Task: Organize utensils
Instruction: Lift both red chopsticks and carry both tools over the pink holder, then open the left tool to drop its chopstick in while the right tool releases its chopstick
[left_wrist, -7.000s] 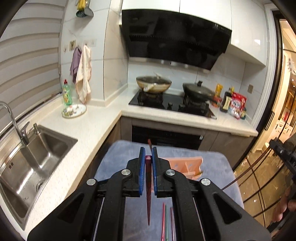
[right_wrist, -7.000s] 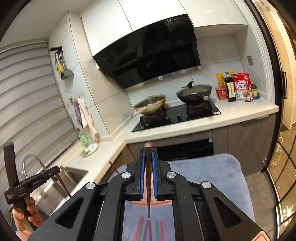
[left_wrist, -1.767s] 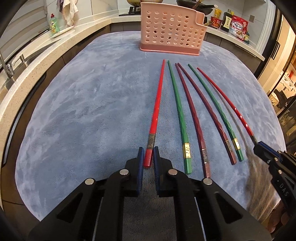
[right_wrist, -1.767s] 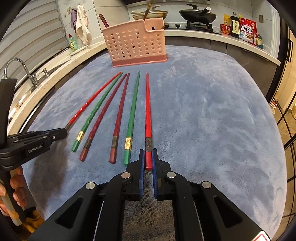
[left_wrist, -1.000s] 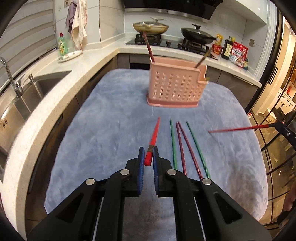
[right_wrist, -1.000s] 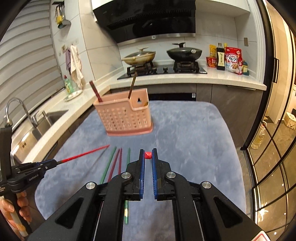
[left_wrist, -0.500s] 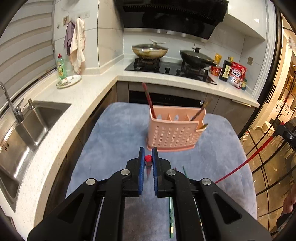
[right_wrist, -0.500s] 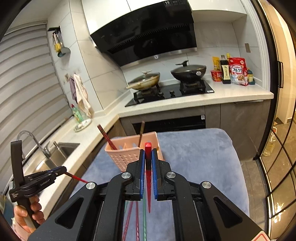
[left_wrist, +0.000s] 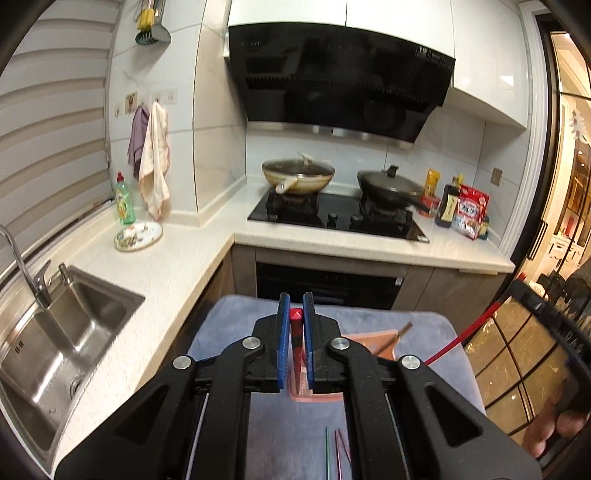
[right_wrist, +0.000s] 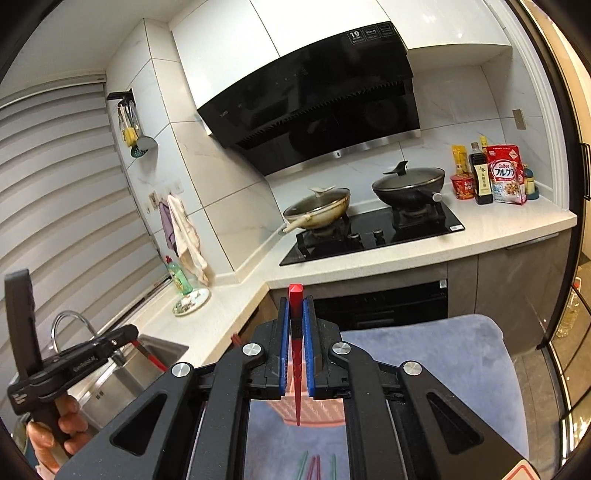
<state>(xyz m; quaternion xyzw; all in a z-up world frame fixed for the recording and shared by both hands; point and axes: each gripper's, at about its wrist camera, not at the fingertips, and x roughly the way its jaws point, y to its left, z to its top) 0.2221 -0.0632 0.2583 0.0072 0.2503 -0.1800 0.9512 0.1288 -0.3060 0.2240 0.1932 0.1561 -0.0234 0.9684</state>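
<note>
your left gripper (left_wrist: 294, 328) is clamped on a red chopstick (left_wrist: 295, 334). its blunt red end sits between the blue pads (left_wrist: 283, 339) and the shaft runs down and out of sight behind the gripper body. your right gripper (right_wrist: 296, 332) is likewise clamped on a second red chopstick (right_wrist: 296, 369), held close to upright, thick end standing just above the fingertips and the point hanging down over the pink utensil basket (right_wrist: 325, 411).

in the left wrist view the basket (left_wrist: 364, 341) shows only as a pink rim and wall behind the gripper, with a brown chopstick (left_wrist: 395, 336) leaning out of it at the right. whether either red tip has entered the basket cannot be told; the gripper bodies cover it.

both views show the basket standing on a blue-grey plush mat (left_wrist: 432, 343). on the mat nearer to you lie loose chopsticks, green and dark red (left_wrist: 338, 456), side by side; their count cannot be fixed because only short stretches show.

each view also catches the other hand's chopstick at its edge.

the surroundings: a steel sink (left_wrist: 55, 339) at the left, a pale worktop (left_wrist: 177, 258), a hob with two lidded pans (left_wrist: 299, 173), a black extractor hood (left_wrist: 340, 81).
</note>
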